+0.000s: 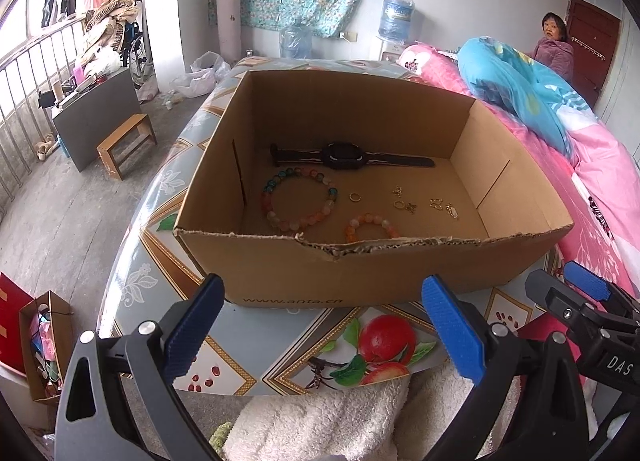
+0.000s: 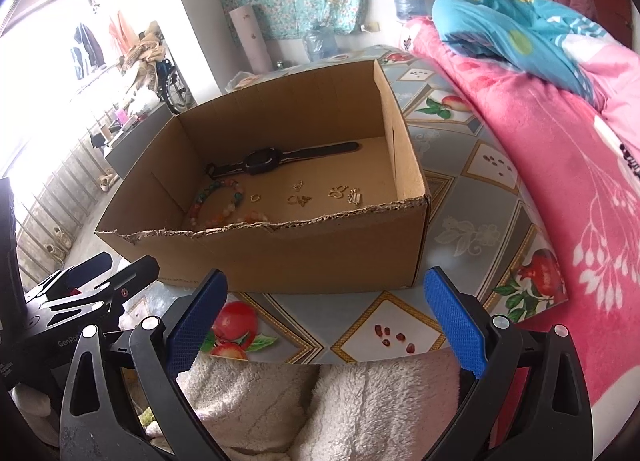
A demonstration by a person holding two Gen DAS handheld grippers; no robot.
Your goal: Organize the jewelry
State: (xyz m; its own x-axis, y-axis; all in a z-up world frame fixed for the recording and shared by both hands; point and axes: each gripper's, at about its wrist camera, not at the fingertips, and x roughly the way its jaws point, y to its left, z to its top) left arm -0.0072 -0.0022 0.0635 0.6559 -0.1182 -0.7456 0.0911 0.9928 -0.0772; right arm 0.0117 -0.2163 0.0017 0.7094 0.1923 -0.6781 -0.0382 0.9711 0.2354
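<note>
Two grippers wait short of an open cardboard box (image 1: 360,273) as we get ready to sort the jewelry lying on its floor. Our left gripper (image 1: 320,325) and right gripper (image 2: 326,319) both stand with blue pads spread wide and nothing between them, angled down at the box's torn near wall, so every piece lies ahead of us and beyond that wall. A black watch (image 1: 348,156) stretches flat along the far wall, its long axis running side to side across our line of approach. In front of it sit a large beaded bracelet (image 1: 298,199) toward the left and a smaller orange bracelet (image 1: 370,225) tight against the near wall. Small gold pieces (image 1: 408,203) are scattered toward the right. We judge the left gripper nearer the bracelets and the right gripper nearer the gold pieces; either must clear the near wall before dropping in
</note>
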